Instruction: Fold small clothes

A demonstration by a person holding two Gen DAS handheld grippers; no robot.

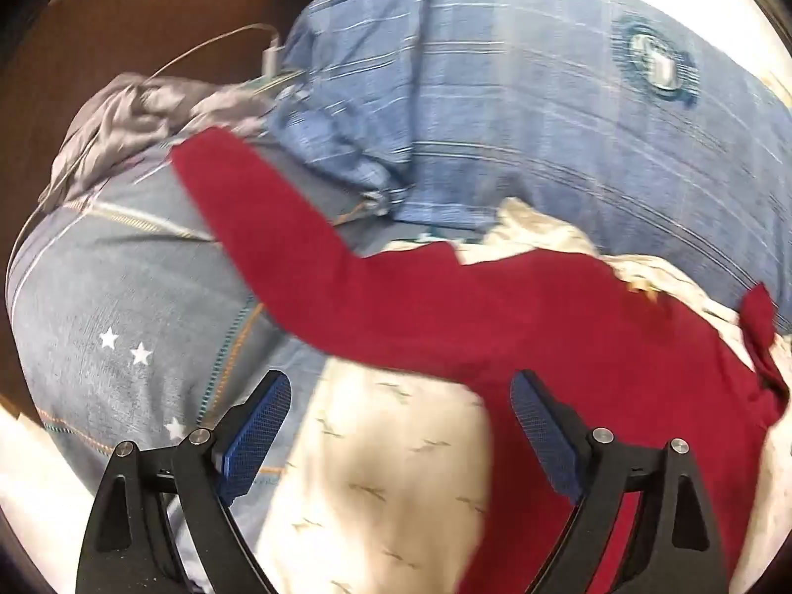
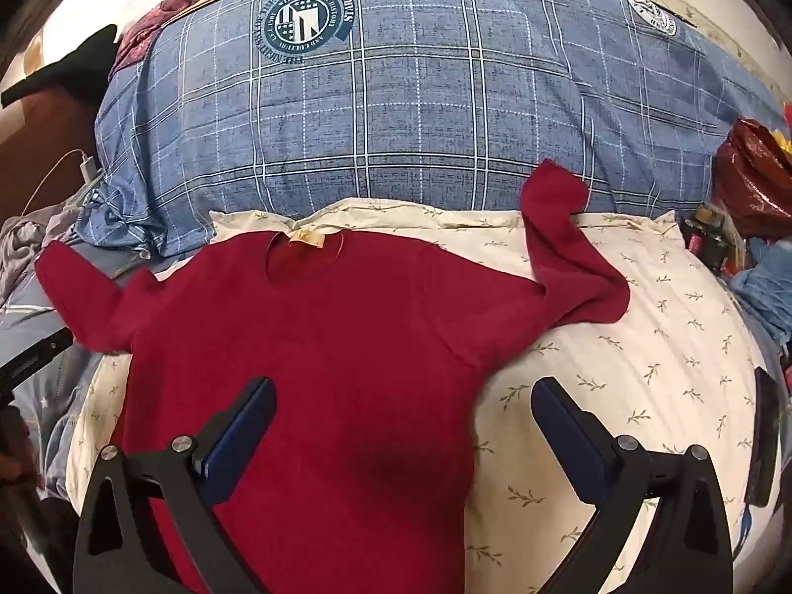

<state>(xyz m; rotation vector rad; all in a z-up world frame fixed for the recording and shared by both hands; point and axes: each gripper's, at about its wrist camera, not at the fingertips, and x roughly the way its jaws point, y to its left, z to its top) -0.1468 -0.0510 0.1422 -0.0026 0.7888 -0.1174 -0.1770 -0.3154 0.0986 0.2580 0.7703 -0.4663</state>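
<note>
Red sweater (image 2: 317, 326) hem cut off below, left view blurred, both grippers' jaws wide

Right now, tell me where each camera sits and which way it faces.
Left wrist: rides the left gripper, tilted down at the red sweater's left sleeve; open jaws show.
Right wrist: rides the right gripper, tilted down over the sweater's body on the cream leaf-print pillow; open jaws show.
Shared: sweater, cream pillow, blue plaid bedding, white charger.
</note>
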